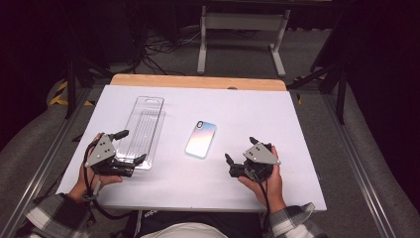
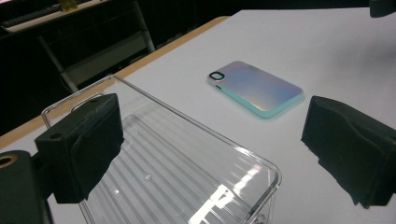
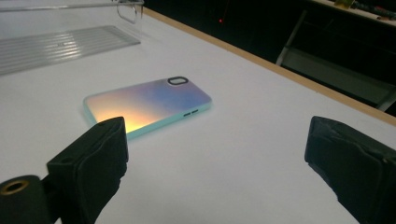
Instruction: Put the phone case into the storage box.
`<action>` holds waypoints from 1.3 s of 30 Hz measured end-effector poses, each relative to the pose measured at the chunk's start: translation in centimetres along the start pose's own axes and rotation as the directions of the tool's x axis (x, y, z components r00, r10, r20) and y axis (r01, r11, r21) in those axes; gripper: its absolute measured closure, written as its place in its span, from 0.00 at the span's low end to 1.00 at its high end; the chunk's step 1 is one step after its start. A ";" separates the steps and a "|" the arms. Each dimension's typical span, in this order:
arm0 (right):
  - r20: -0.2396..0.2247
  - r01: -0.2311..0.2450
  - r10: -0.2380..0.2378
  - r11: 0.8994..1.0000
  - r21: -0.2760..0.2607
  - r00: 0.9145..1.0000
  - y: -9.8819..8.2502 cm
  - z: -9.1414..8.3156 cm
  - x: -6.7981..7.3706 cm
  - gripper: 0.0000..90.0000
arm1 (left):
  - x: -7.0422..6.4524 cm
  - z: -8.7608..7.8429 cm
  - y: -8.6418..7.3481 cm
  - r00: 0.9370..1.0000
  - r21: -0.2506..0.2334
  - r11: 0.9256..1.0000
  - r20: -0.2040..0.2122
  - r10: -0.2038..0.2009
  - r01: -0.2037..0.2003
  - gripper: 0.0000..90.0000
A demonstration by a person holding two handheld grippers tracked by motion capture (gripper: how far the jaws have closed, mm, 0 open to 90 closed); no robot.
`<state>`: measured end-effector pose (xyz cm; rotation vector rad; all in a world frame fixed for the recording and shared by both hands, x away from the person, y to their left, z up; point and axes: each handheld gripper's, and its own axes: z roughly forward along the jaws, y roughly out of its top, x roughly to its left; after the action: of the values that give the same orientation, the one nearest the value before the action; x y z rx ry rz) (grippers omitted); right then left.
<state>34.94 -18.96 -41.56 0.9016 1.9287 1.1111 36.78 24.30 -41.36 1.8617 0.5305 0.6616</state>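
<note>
We held both grippers low over a white table with a wooden far edge, on grey carpet in a dark room. The left gripper, jaws wide, hovered over the near end of a clear plastic tray toward the left edge. The right gripper, jaws wide and empty, faced an iridescent phone case lying mid-table.
</note>
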 end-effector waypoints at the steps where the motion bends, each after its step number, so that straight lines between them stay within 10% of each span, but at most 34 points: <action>1: -0.003 -0.009 0.009 1.000 0.004 1.000 -0.1 0.1 0.1 0.07 | 0.0 0.0 0.0 1.000 0.004 1.000 -0.001 0.007 -0.007 0.07; 18: -0.031 -0.142 0.148 0.979 0.146 0.989 3.5 5.4 1.8 0.10 | -0.3 -0.4 -0.4 1.000 0.024 1.000 0.012 -0.009 0.008 0.08; 22: -0.030 -0.258 0.270 0.945 0.203 0.963 5.8 8.6 2.0 0.08 | -0.5 -0.4 -0.4 1.000 0.026 1.000 0.022 -0.002 0.001 0.08; 28: 0.030 -0.301 0.308 0.900 0.316 0.951 7.3 12.7 2.5 0.09 | -0.6 -0.5 -0.5 1.000 0.024 1.000 0.030 -0.002 0.002 0.08; 34: 0.140 -0.399 0.376 0.821 0.408 0.916 7.3 16.9 2.0 0.08 | -0.6 -0.4 -0.5 0.999 0.029 1.000 0.038 0.006 -0.008 0.09; 37: 0.173 -0.405 0.367 0.804 0.435 0.914 7.0 18.0 2.1 0.08 | -0.6 -0.4 -0.5 0.999 0.033 0.999 0.038 0.009 -0.011 0.09; 39: 0.172 -0.439 0.407 0.775 0.454 0.897 6.8 18.6 2.1 0.08 | -0.6 -0.4 -0.5 0.999 0.034 0.999 0.043 0.000 -0.001 0.09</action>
<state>51.07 -7.27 -42.77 1.6988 2.0406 0.8191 36.05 24.38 -41.87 1.9036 0.5157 0.6147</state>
